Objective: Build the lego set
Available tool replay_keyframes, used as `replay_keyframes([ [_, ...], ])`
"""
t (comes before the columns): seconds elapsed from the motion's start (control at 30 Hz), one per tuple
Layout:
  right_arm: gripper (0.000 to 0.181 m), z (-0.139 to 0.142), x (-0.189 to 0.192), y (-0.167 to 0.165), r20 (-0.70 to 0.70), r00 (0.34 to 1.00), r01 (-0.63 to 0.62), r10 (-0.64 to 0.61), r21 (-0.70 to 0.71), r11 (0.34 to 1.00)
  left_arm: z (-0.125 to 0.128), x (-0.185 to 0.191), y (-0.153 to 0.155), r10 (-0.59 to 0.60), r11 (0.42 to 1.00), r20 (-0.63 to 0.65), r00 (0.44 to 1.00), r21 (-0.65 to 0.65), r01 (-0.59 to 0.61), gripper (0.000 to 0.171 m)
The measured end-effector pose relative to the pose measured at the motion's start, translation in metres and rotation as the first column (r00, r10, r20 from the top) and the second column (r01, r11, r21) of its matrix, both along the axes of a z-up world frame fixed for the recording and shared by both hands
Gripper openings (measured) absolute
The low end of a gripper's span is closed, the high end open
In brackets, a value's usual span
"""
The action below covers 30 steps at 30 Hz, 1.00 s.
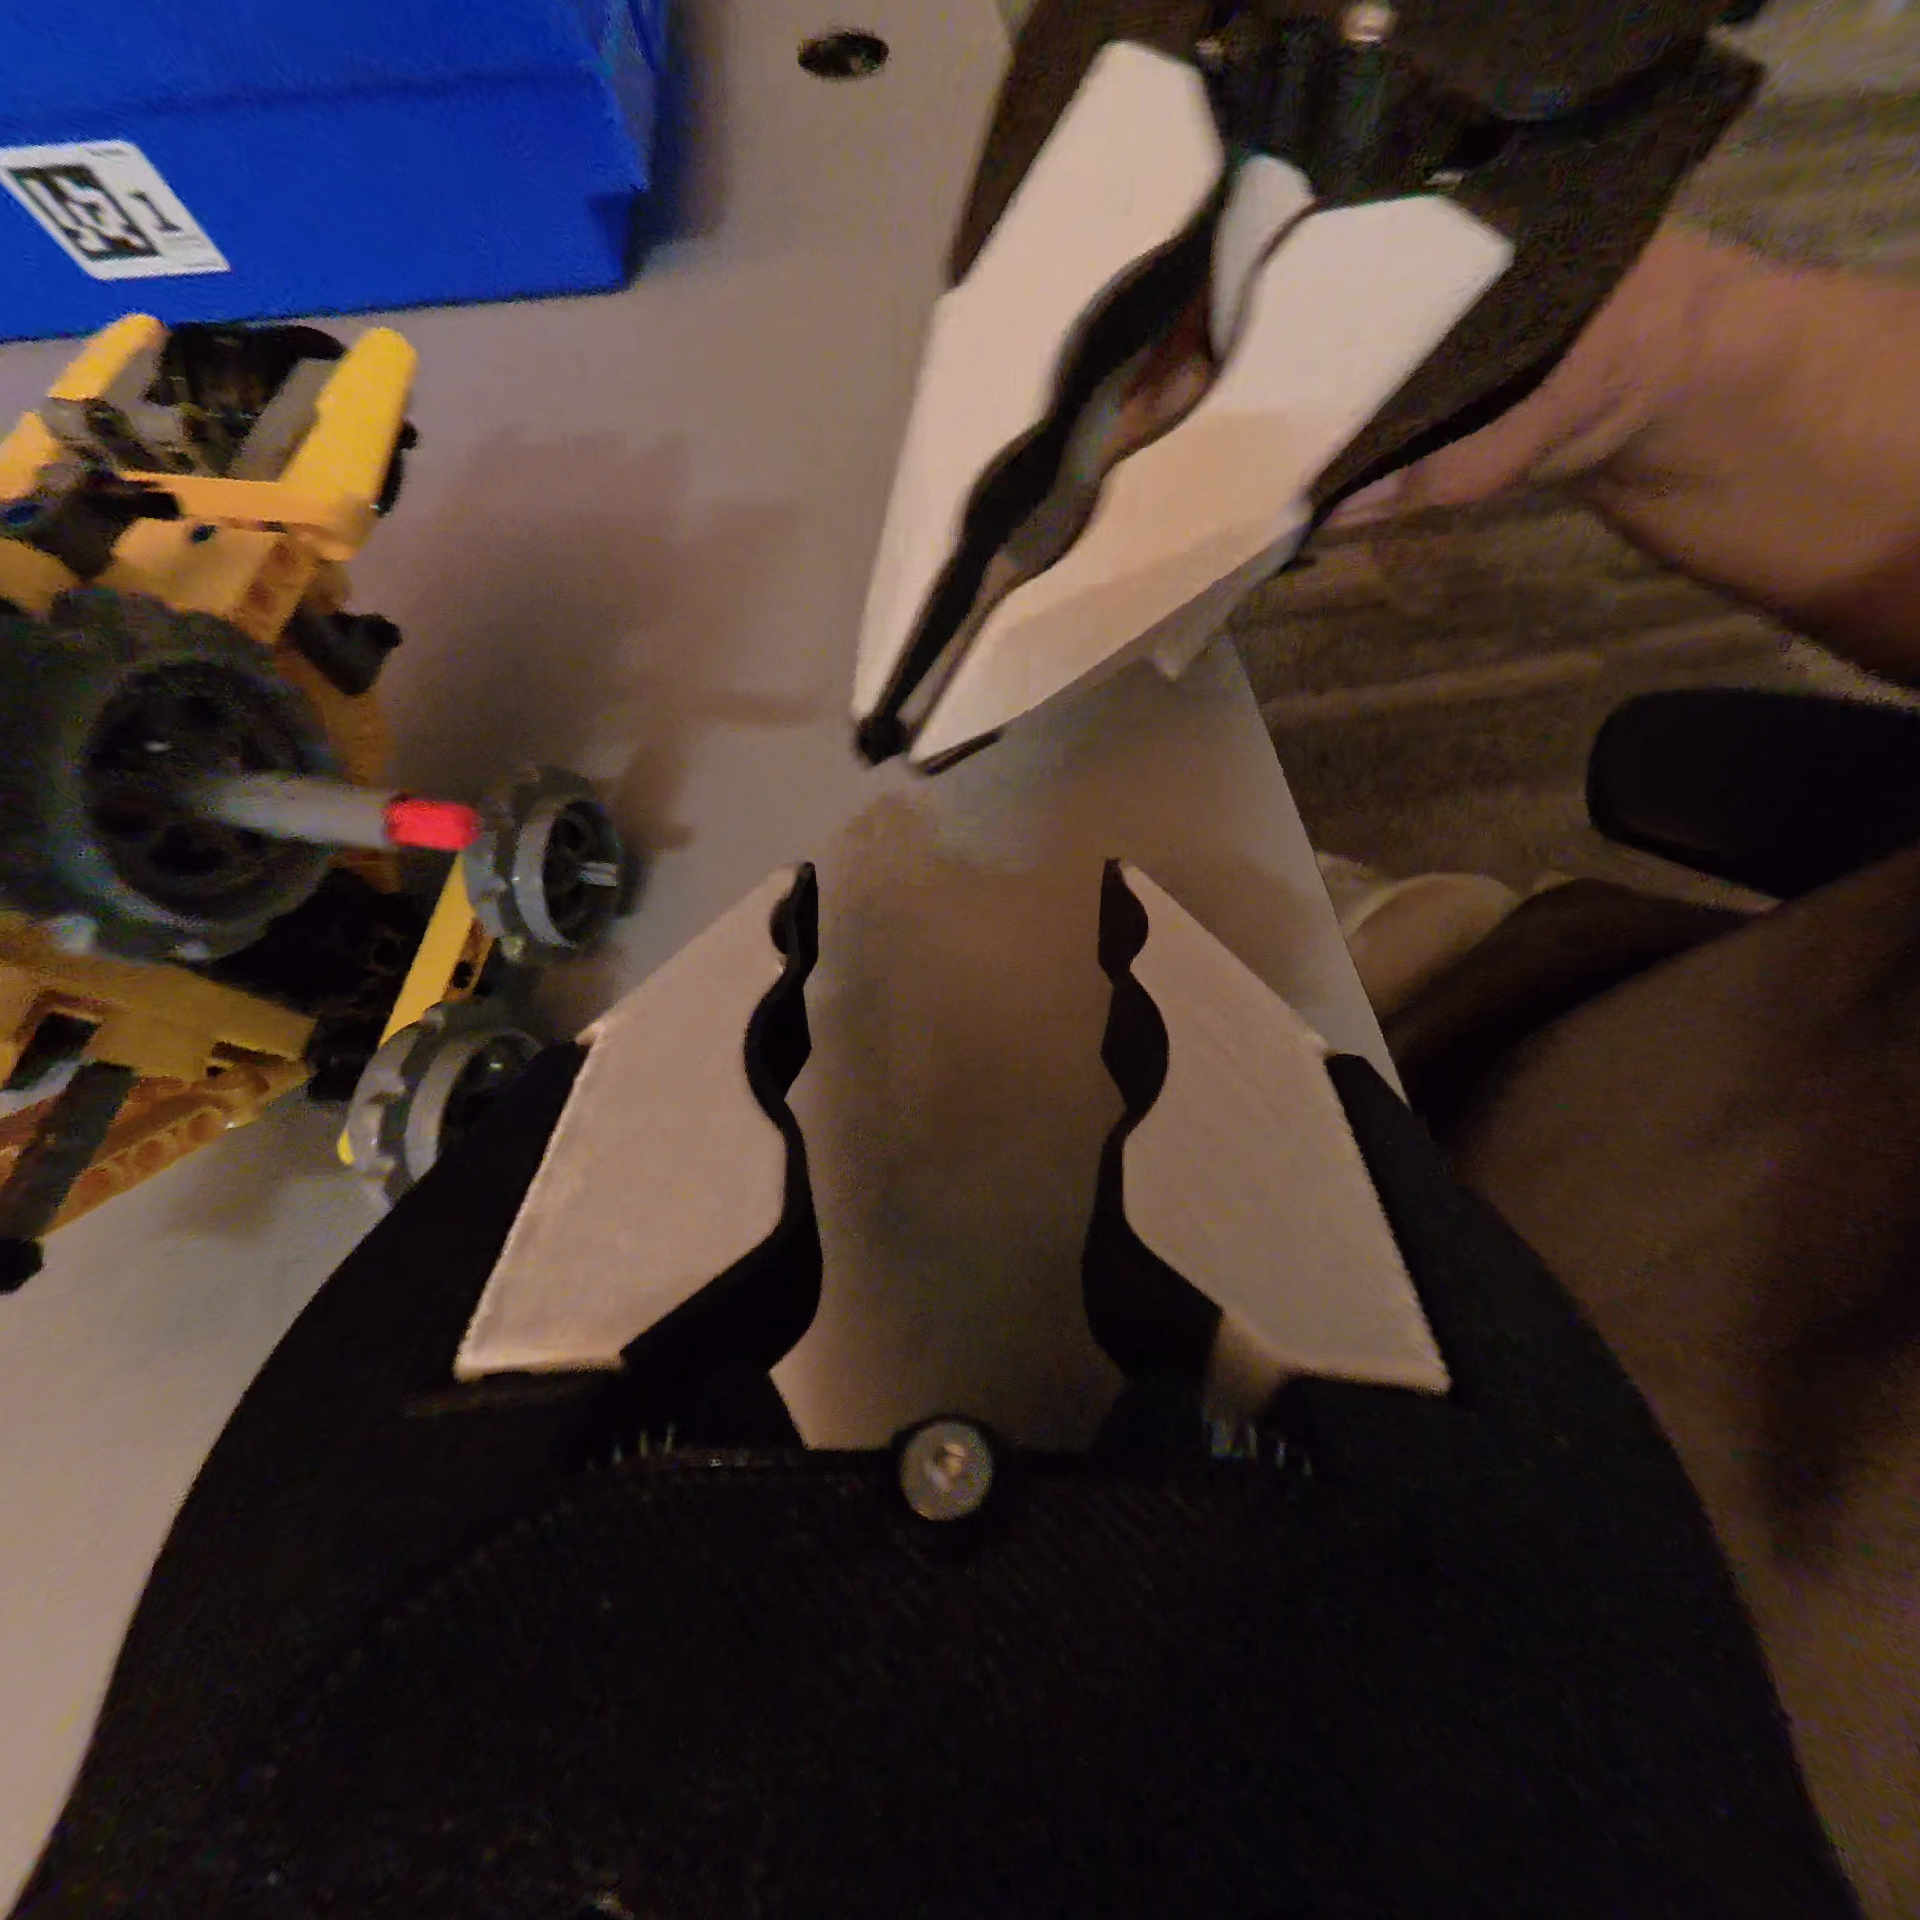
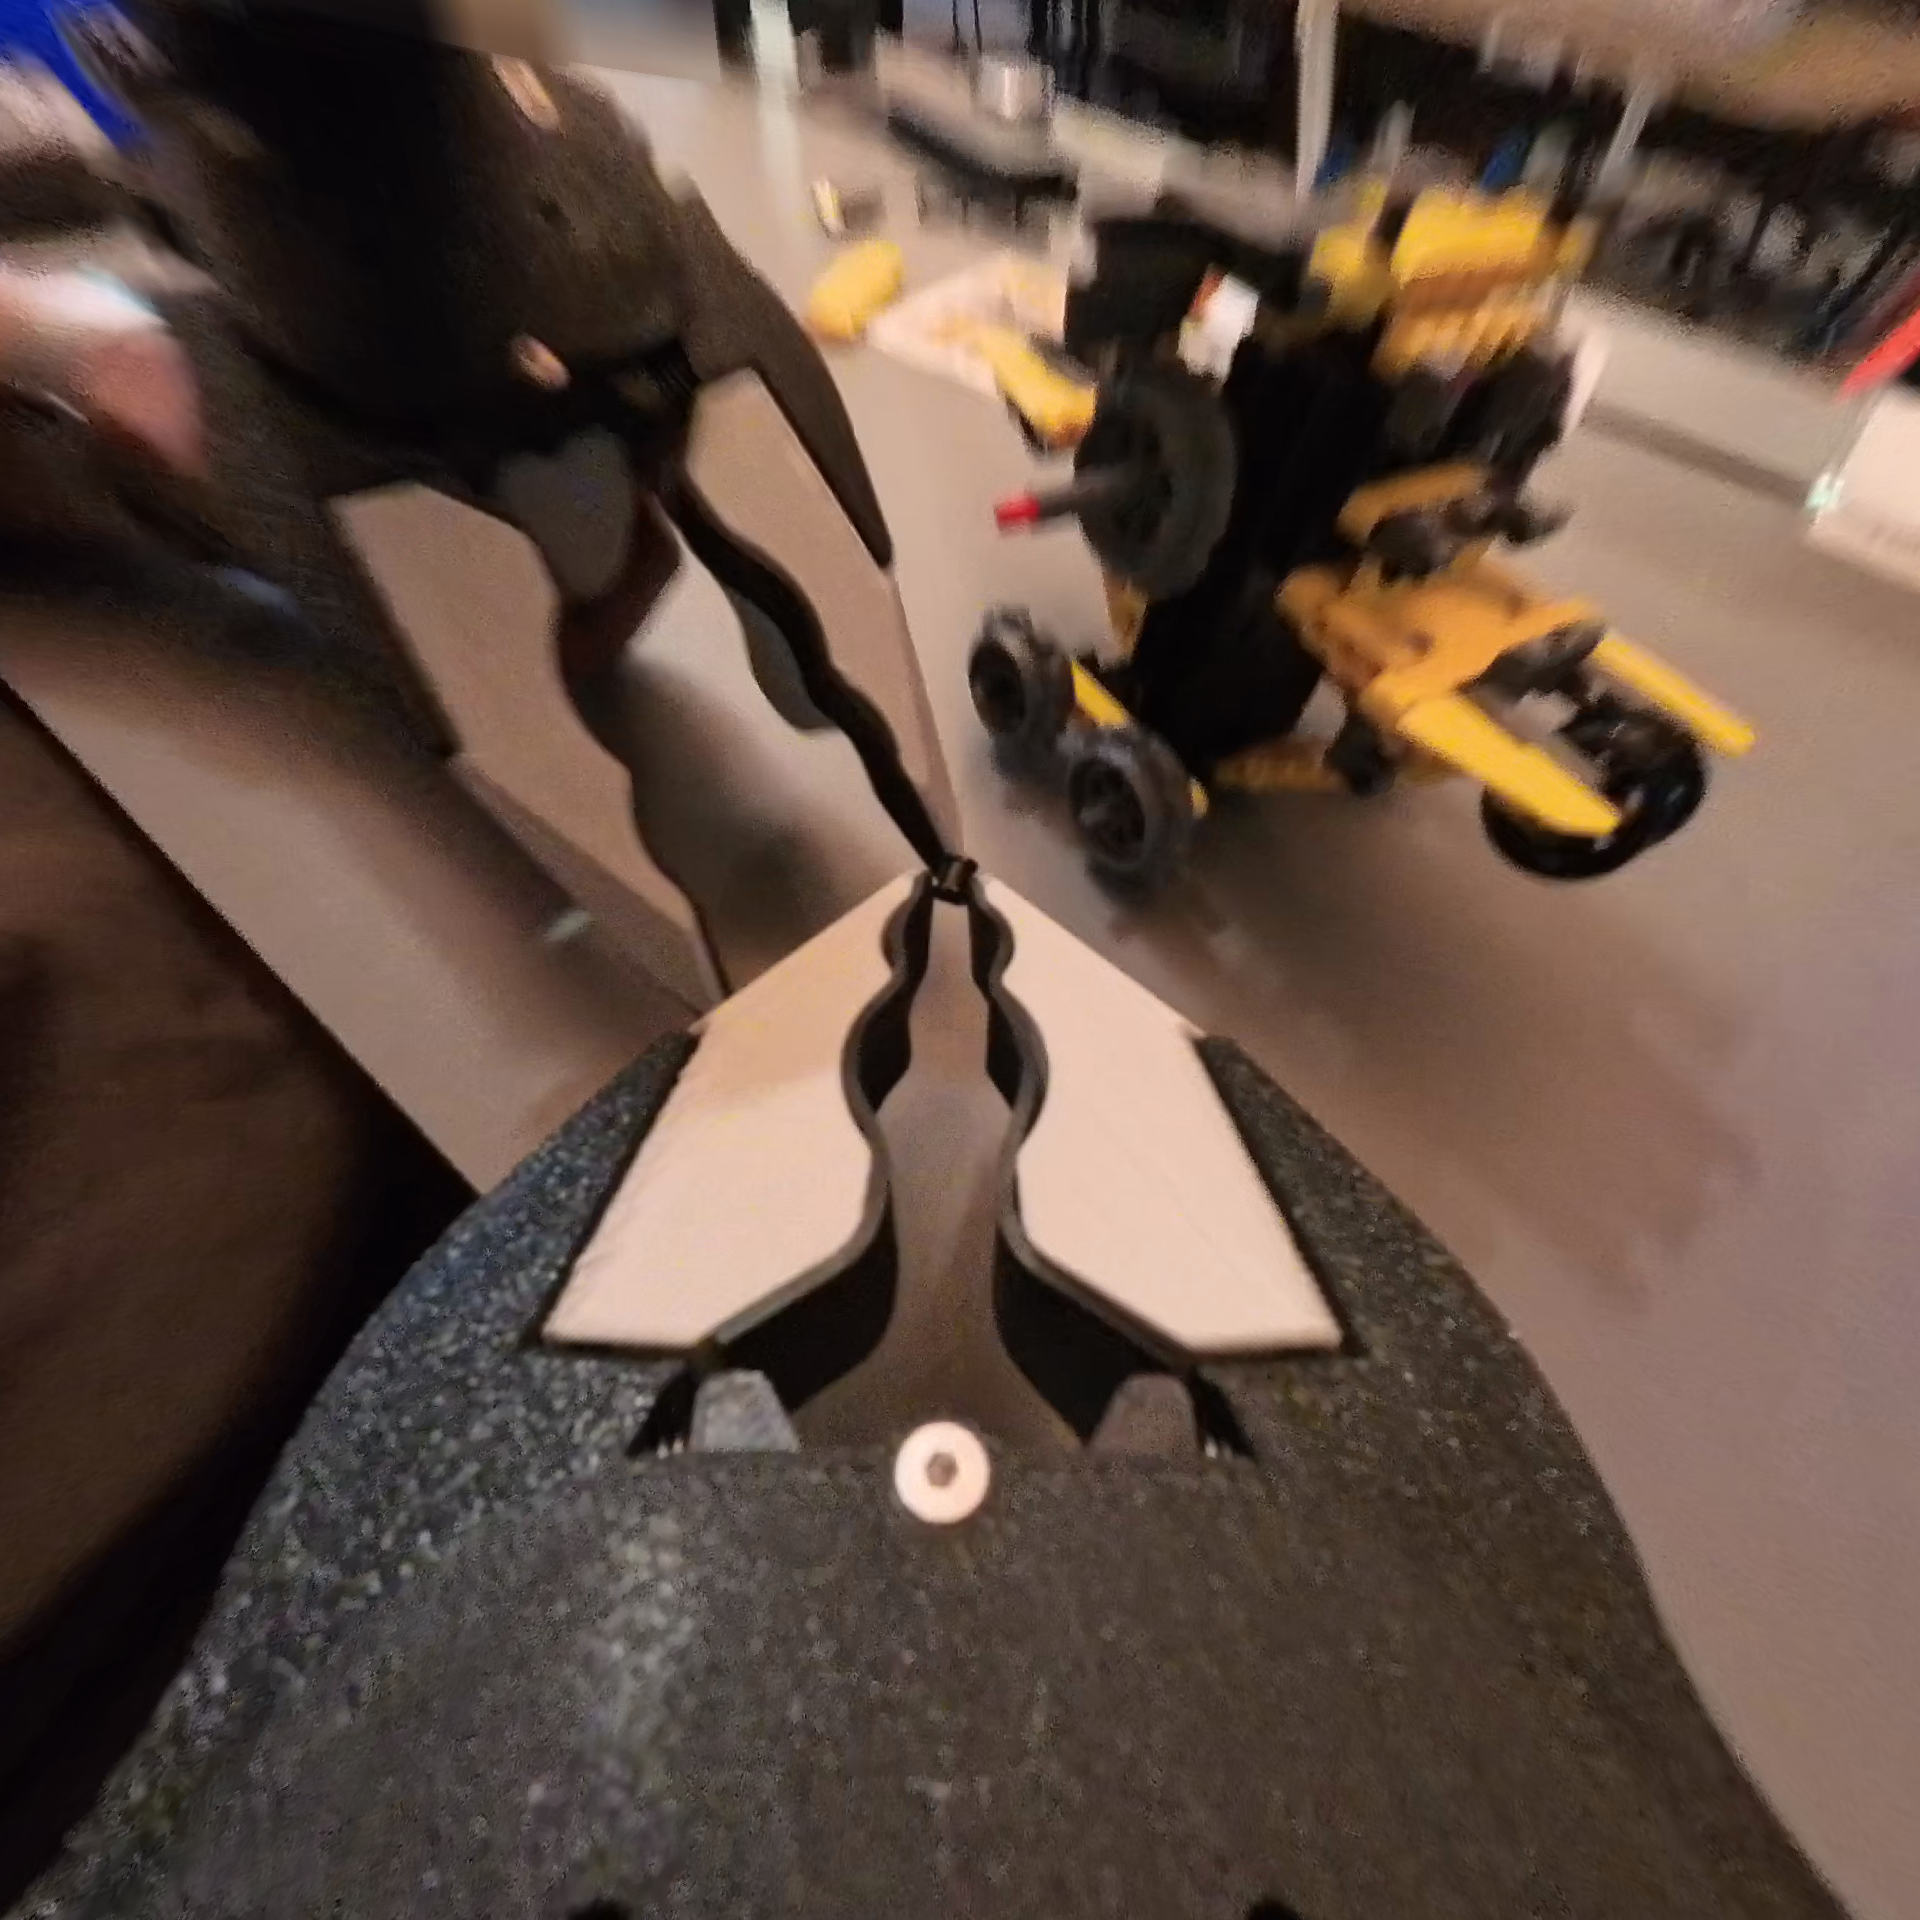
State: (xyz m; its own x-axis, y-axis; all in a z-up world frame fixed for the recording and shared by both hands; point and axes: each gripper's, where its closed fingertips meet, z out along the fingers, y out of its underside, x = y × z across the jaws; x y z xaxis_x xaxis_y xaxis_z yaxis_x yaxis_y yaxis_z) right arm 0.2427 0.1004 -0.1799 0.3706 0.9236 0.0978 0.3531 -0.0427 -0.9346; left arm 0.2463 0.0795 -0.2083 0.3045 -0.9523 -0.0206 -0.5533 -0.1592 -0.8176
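Two grippers are in view over a grey table [image 1: 727, 364]. Left gripper [image 1: 956, 883]: fingers spread wide, nothing between them, bare tabletop in the gap. Right gripper [image 2: 948, 883]: fingers drawn narrow, tips pinching one small black piece [image 2: 948, 871]. In the left wrist view the right gripper [image 1: 894, 743] hangs tilted just beyond the left fingertips, the piece at its tips apart from them. One yellow and black toy vehicle [image 1: 187, 790] lies on the table left of the left gripper; three grey-rimmed wheels and one red-tipped axle [image 1: 431, 823] can be counted on it. One blue bin [image 1: 312, 135] stands behind it. The right wrist view is blurred.
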Motion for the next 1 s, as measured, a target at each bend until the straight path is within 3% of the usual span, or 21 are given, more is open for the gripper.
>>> replay_keyframes([
  [0.13, 0.006, 0.048, 0.014, -0.022, -0.298, 0.95, -0.057, 0.091, 0.121, 0.991, 0.008, -0.004, 0.007, 0.039, 0.999, 0.055, 0.998, -0.019, -0.038, 0.053],
  [0.3, 0.006, 0.075, 0.028, -0.035, -0.448, 0.884, -0.083, 0.136, 0.137, 0.987, 0.015, -0.007, 0.014, 0.072, 0.993, 0.042, 0.997, 0.088, -0.075, 0.053],
  [0.67, 0.006, 0.086, 0.022, -0.041, -0.443, 0.882, -0.087, 0.159, 0.178, 0.98, 0.019, -0.019, 0.025, 0.126, 0.982, 0.04, 0.991, 0.138, -0.13, 0.05],
  [0.87, 0.006, 0.07, 0.015, -0.021, -0.437, 0.899, -0.042, 0.038, 0.001, 0.999, 0.02, -0.027, 0.033, 0.166, 0.968, 0.015, 0.986, 0.189, -0.166, 0.048],
  [1.0, 0.006, 0.042, 0.004, -0.005, -0.314, 0.944, 0.051, -0.099, -0.157, 0.986, 0.017, -0.028, 0.037, 0.186, 0.959, -0.002, 0.983, 0.217, -0.181, 0.049],
])
